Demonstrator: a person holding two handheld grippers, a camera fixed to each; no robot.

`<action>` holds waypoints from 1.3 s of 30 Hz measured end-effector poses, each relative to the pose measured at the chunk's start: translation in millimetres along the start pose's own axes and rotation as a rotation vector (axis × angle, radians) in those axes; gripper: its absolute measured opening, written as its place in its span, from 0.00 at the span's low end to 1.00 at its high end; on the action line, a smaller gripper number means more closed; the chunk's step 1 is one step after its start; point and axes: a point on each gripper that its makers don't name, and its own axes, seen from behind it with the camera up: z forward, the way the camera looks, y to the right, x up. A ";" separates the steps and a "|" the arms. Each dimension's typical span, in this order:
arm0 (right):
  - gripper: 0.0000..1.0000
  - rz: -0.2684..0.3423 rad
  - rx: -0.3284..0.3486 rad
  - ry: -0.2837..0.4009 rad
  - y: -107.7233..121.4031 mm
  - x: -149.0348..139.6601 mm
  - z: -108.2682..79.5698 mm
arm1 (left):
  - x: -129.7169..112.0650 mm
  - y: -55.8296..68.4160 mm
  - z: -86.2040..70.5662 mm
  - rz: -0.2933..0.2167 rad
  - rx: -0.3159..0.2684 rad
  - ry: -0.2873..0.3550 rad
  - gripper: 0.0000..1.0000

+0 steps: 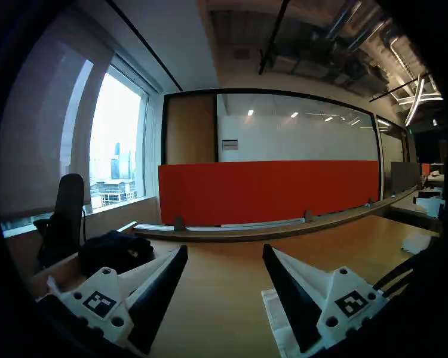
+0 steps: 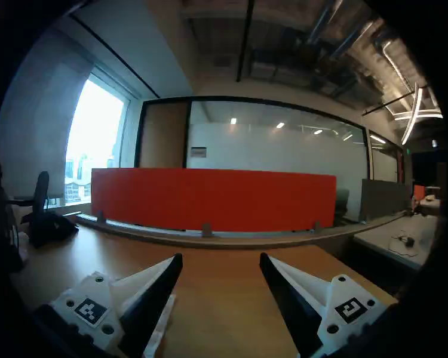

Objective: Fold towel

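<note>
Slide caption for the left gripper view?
Open left claw hovers over a wooden desk, a white towel edge beneath one finger, a red divider behind.

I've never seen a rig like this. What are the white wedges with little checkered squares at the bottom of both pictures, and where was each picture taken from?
There is no robot here. A person holds a two-finger tool in each hand, and a small camera rides on each one, looking forward along its fingers. The white wedges are those fingers.

The left gripper view comes from the left tool, and the right gripper view from the right tool. Both tools are open and hold nothing.

They hover over a wooden desk backed by a red divider. A white towel lies on the desk by the left tool's finger. The white edge by the right tool is probably the same towel. A dark bag sits farther off on the desk.
</note>
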 end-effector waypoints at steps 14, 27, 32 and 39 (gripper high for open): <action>1.00 -0.001 0.015 -0.029 -5.4 53.4 1.8 | 46.9 -2.1 5.5 0.038 -0.022 -0.037 0.93; 1.00 -0.081 0.190 -0.178 -36.1 41.7 -3.1 | 27.3 27.7 -3.4 0.103 -0.157 -0.185 0.93; 1.00 -0.139 0.285 -0.230 -52.7 31.9 -10.6 | 18.3 42.3 -10.2 0.125 -0.214 -0.229 0.93; 1.00 -0.172 0.385 -0.288 -76.9 16.6 -21.9 | -14.4 65.0 -24.4 0.141 -0.295 -0.317 0.93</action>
